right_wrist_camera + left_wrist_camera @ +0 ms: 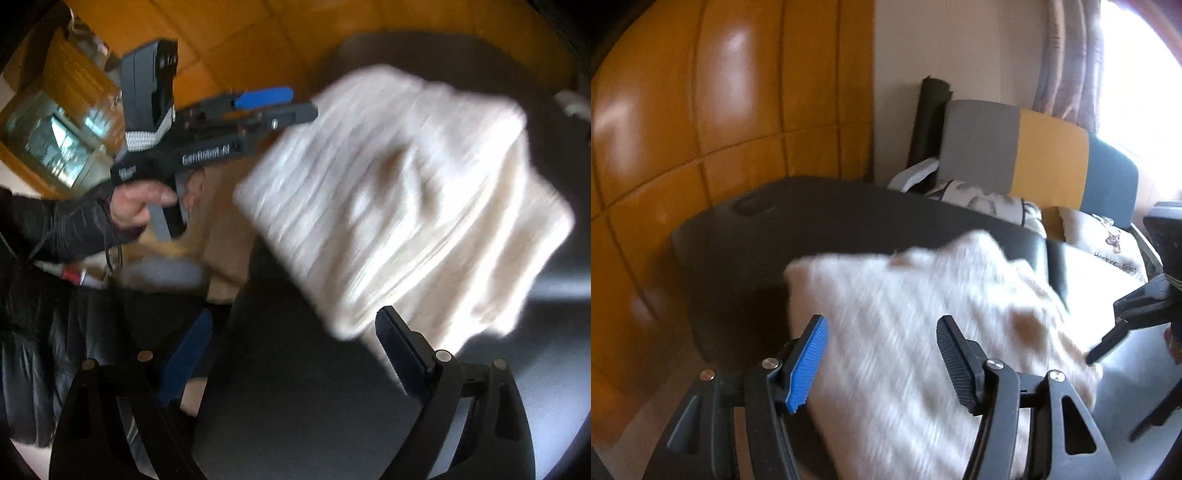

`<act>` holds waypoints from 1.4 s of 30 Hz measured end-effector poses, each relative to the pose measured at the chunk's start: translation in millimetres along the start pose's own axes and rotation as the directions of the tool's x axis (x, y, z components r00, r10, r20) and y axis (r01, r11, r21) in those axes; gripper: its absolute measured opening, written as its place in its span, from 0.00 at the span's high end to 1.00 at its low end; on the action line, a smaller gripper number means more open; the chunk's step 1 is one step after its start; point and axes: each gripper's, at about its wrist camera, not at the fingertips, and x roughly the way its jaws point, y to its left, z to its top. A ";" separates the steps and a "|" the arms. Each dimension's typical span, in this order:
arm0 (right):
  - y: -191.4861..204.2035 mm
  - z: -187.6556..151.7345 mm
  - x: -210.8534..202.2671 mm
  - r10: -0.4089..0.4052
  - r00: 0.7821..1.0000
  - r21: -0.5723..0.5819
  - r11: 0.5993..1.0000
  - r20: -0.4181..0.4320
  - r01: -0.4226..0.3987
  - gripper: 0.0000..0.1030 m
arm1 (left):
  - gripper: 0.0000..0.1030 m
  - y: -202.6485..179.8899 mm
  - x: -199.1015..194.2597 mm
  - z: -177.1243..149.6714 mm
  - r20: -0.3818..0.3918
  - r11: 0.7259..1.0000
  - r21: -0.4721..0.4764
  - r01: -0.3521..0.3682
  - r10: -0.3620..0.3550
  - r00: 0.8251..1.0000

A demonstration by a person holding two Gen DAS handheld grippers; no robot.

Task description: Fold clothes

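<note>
Bare dark table (295, 424) before right jaws; blurred cloth (399, 192) seemingly blocks beyond.

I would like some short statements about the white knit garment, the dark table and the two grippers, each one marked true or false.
1. The white knit garment lies on a dark table. True.
2. The left gripper has its jaws clamped shut on a fold of the garment. False: its jaws stand apart, with the garment in front of them.
3. The right gripper has its jaws open. True.
4. The wall panels behind the table are green. False: they are orange-brown.
5. In the right wrist view, a hand in a dark sleeve holds the left gripper's handle. True.
6. The garment is spread out flat to its full length. False: it looks folded into a compact bundle.
</note>
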 end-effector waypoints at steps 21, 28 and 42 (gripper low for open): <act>17.7 11.1 -4.7 -0.355 0.903 0.331 0.905 0.242 0.267 0.00 | 0.38 12.9 -12.2 19.7 -0.025 0.969 -0.156 -0.192 0.191 0.981; 56.7 16.1 -17.7 -0.514 0.808 0.434 0.822 0.286 0.369 0.00 | 0.38 49.0 -80.4 18.9 -0.054 0.928 -0.288 -0.237 0.232 0.971; 101.0 17.8 -1.7 -0.714 0.662 0.497 0.671 0.230 0.551 0.00 | 0.49 45.8 -124.1 7.5 -0.070 0.931 -0.249 -0.267 0.258 0.964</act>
